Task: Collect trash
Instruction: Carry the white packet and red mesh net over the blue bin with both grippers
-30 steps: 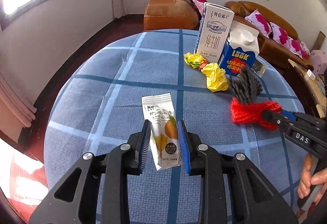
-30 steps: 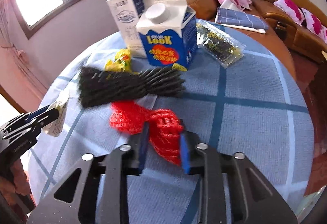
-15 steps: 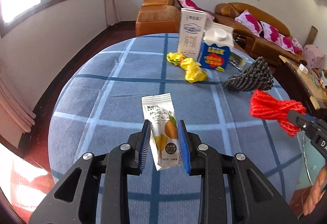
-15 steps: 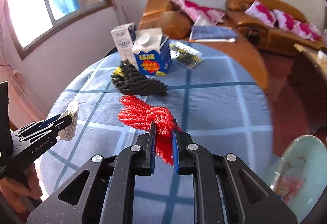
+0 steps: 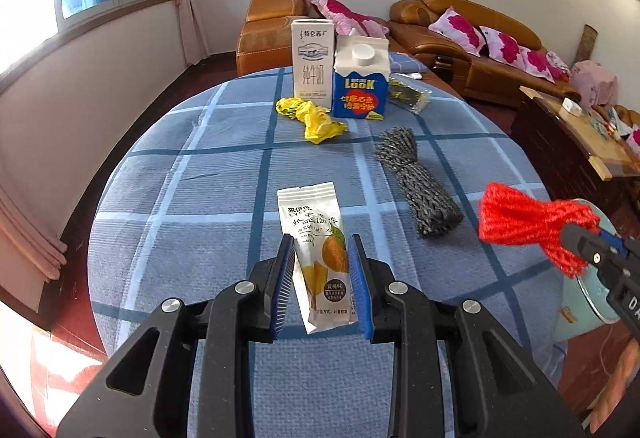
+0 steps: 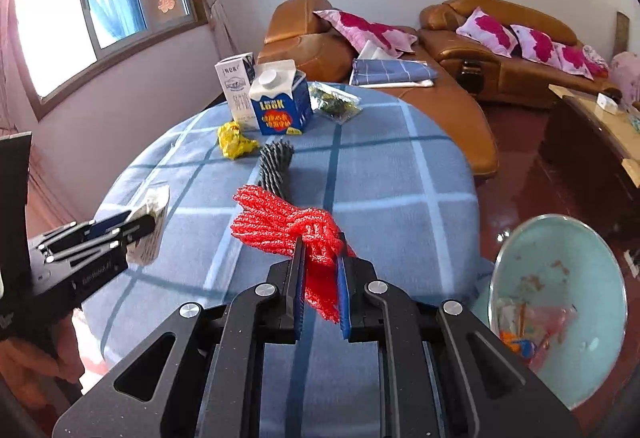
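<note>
The left tool [image 5: 322,278] is narrow and grips a white snack packet [image 5: 318,250] by its lower half, low in the middle of the left wrist view; the packet hangs above the surface [image 5: 200,178]. In the right wrist view the same tool [image 6: 136,228] shows at the left edge with the packet [image 6: 154,222] at its tip.

The right tool [image 6: 320,278] is clamped tight on a red net bundle [image 6: 286,228], low centre of its own view, and the bundle is lifted clear of the surface [image 6: 400,178]. From the left wrist it appears at the right edge [image 5: 520,224].

On the checked blue cloth, a grey cord bundle [image 5: 418,182] lies right of centre. Toward the top of the frame stand a white carton [image 5: 312,64] and, just beside it, a blue carton [image 5: 360,80], with a yellow wrapper [image 5: 314,116] lying in front of them and a clear bag [image 5: 410,94] to the right of the blue carton.

A pale green bin [image 6: 560,302] with scraps inside sits at the lower right of the right wrist view, beside the surface's edge.
</note>
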A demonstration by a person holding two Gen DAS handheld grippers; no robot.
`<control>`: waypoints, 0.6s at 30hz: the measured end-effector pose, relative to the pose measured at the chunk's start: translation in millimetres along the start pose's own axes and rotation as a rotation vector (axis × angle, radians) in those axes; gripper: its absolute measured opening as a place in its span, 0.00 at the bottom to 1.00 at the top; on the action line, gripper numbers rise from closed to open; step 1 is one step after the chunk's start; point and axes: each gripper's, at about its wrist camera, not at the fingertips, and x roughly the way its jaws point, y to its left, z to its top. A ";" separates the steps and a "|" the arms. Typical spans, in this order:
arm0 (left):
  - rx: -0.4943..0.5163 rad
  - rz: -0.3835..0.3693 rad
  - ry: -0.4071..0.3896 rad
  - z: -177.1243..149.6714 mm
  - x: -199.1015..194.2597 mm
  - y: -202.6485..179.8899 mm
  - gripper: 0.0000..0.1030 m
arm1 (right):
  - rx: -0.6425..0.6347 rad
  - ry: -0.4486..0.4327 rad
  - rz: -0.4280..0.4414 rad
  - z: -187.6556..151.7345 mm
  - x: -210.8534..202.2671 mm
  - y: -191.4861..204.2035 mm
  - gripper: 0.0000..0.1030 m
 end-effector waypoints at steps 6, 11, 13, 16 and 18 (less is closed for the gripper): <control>0.027 -0.017 -0.005 -6.0 -8.9 -15.6 0.27 | 0.044 -0.032 -0.049 -14.1 -20.2 -15.8 0.14; 0.070 -0.035 -0.011 -12.9 -17.0 -34.3 0.27 | 0.090 -0.055 -0.083 -22.7 -34.0 -31.8 0.14; 0.083 -0.041 -0.013 -15.4 -19.8 -40.7 0.27 | 0.100 -0.057 -0.089 -25.7 -38.2 -37.1 0.14; 0.105 -0.048 -0.015 -18.7 -23.5 -50.1 0.27 | 0.110 -0.064 -0.097 -30.1 -44.8 -42.3 0.14; 0.119 -0.052 -0.019 -20.1 -26.0 -55.5 0.27 | 0.118 -0.070 -0.103 -33.4 -48.6 -46.1 0.14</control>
